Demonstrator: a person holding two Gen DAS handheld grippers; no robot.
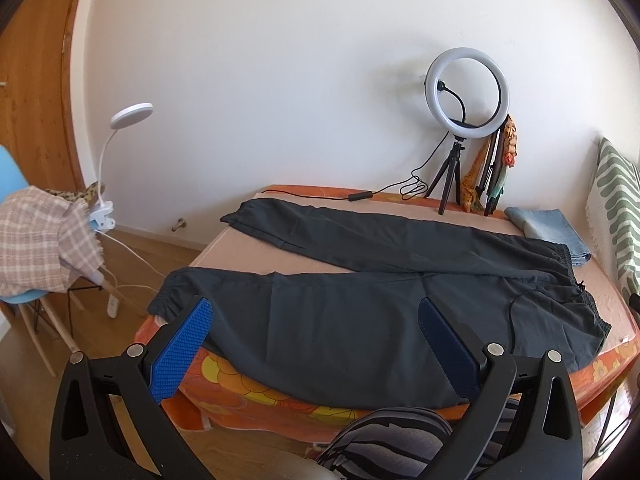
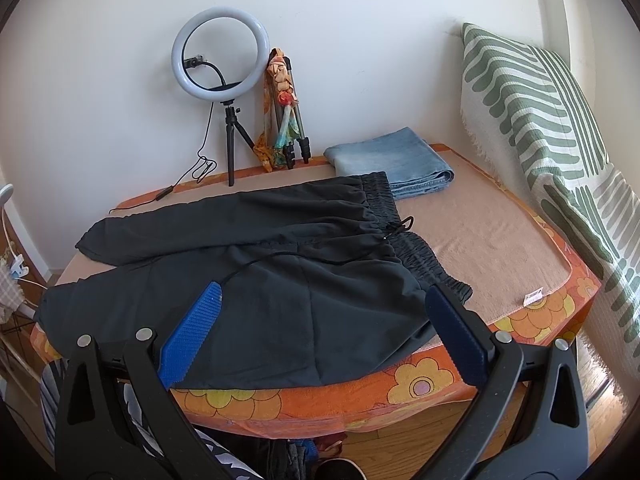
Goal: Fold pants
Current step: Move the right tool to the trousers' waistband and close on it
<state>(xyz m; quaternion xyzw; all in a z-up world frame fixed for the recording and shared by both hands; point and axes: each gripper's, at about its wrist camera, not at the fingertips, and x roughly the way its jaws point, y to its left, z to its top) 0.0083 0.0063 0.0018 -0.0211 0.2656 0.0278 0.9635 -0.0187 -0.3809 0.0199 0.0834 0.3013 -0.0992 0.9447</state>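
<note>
Dark pants (image 1: 360, 280) lie spread on the counter (image 2: 480, 240) ahead of both spread, empty tools: left hand-held gripper (image 1: 316, 316), right hand-held gripper (image 2: 324, 300).

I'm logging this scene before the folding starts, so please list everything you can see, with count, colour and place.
pants: one, dark grey, spread flat on the table, legs apart, waistband to the right
table: one, orange flowered cover with a beige top
folded jeans: one, light blue, far right of the table behind the waistband
ring light: one, white on a black tripod, far edge by the wall
folded tripod: one, dark, wrapped in patterned cloth, beside the ring light
striped cloth: one, green and white, right of the table
chair: one, light blue, left, draped with checked cloth
clip lamp: one, white, on the chair
left tongs: open, blue pads, above the near leg
right tongs: open, blue pads, above the seat area
</note>
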